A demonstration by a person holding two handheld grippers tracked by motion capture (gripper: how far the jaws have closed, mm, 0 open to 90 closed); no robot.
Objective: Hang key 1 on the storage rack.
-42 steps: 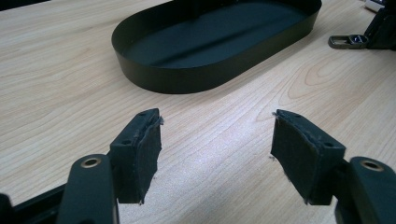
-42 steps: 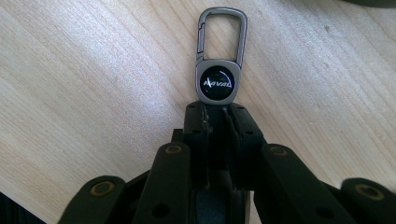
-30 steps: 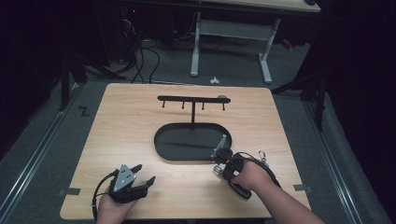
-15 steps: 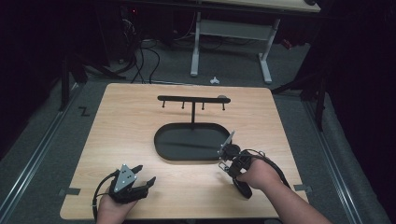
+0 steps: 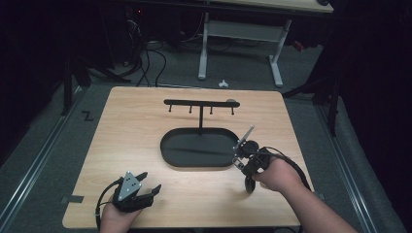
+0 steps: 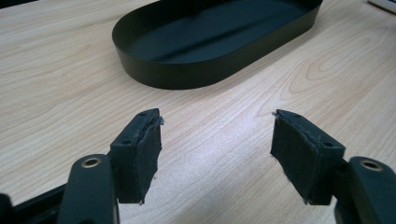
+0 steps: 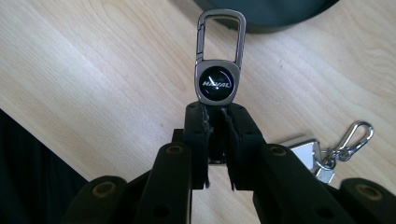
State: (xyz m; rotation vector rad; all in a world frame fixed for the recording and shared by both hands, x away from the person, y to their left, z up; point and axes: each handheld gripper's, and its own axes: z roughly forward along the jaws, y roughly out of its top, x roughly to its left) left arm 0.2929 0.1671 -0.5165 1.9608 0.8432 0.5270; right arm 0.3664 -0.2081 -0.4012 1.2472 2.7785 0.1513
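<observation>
Table (image 5: pixel 145 126): light wood, holds everything here.

Stand (image 5: pixel 200 116): black oval tray base mid-table, post rising to a crossbar with small hooks hanging under it. It reads as a key rack, so the hooks look like the target. Tray rim also visible in the left gripper view (image 6: pixel 187 77), just beyond the jaws.

Left gripper (image 5: pixel 141 191): near-left corner of the table, parked low, jaws spread wide with nothing between them (image 6: pixel 217 156). Probably idle so it stays clear of the working side.

Right gripper (image 5: pixel 241 158): near-right, just off the tray's right end, lifted above the table and tilted toward the rack. Jaws pressed together on the lower end of the keychain (image 7: pixel 218 84). Pinching the bottom leaves the carabiner loop (image 7: pixel 221 32) sticking out free at the far end, which is what a hook has to pass through.

Keychain in the high view (image 5: pixel 245 136): thin silver sliver pointing up and away from the gripper.

Second key set (image 7: pixel 327 156): silver clip and tag lying on the table to the right of the jaws, untouched.
</observation>
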